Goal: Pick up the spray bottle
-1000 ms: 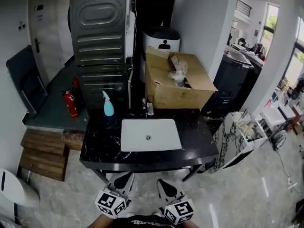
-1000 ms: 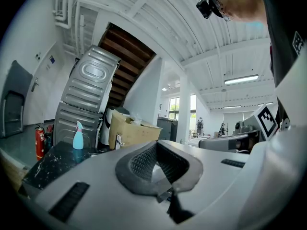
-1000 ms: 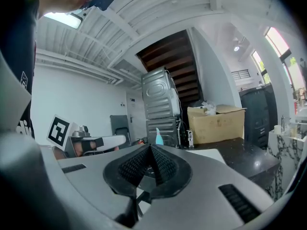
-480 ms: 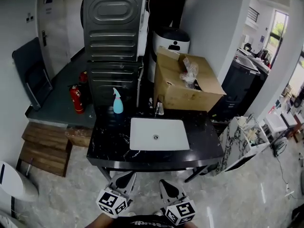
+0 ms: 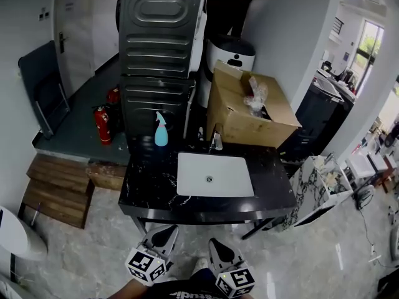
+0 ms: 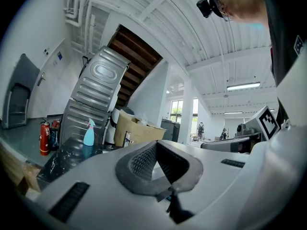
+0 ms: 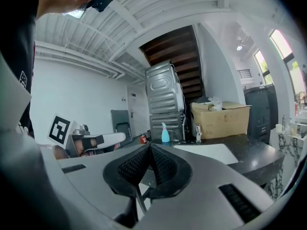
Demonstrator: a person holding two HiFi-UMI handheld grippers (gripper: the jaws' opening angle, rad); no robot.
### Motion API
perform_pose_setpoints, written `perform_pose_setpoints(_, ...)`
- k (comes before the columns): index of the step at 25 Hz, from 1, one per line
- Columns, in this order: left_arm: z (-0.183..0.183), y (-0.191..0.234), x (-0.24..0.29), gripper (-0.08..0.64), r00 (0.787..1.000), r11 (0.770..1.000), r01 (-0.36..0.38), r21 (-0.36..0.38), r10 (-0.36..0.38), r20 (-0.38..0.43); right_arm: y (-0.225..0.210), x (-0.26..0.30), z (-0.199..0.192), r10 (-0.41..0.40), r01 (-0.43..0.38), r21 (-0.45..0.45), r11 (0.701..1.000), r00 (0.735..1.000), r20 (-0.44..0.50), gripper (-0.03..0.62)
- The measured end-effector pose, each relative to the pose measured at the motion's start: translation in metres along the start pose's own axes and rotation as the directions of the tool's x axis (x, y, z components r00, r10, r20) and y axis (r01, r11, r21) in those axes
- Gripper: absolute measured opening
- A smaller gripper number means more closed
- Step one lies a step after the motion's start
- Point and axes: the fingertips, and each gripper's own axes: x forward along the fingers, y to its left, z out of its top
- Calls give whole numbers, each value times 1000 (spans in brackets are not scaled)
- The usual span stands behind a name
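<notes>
The spray bottle [image 5: 161, 129] is light blue with a white trigger head. It stands upright at the back left corner of the black marble counter [image 5: 149, 182]. It also shows small and far off in the left gripper view as the bottle [image 6: 89, 133] and in the right gripper view as the bottle [image 7: 165, 134]. My left gripper [image 5: 163, 234] and right gripper [image 5: 216, 245] sit side by side below the counter's front edge, well short of the bottle. Both are shut with nothing between the pads, as seen at the left gripper [image 6: 154, 145] and the right gripper [image 7: 149, 147].
A white sink [image 5: 215, 174] with a faucet [image 5: 216, 142] fills the counter's middle. An open cardboard box [image 5: 249, 114] stands behind it on the right, and a tall grey metal machine [image 5: 162, 42] behind the bottle. A red fire extinguisher [image 5: 103, 124] and wooden steps [image 5: 56, 192] lie left.
In the head view the counter, bottle and box have shifted to the right and slightly down. Both grippers stay shut, side by side at the bottom edge.
</notes>
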Motion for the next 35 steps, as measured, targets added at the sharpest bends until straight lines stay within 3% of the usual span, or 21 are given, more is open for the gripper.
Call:
perform_pose_setpoints(12,-1,48,38,15,998,998,-62,15,63,-13,-33,66,6,43,-44,17,999,999,25,37)
perform_pose_setpoints(23,17,100,162,15,992,990,-127,63,128,-11,-127,161,48,121,-123,24,992,992,43,37)
perform_pose_setpoints(30,23,104,242,15,992,988,-123,88,124,-7,-196,194,68,130,-132,25,991,989,64,38)
perform_pose_setpoints(35,25,105,268,16,987,981,-157,115,160,-19,-225,209,74,149,-153,51,987,986,72,38)
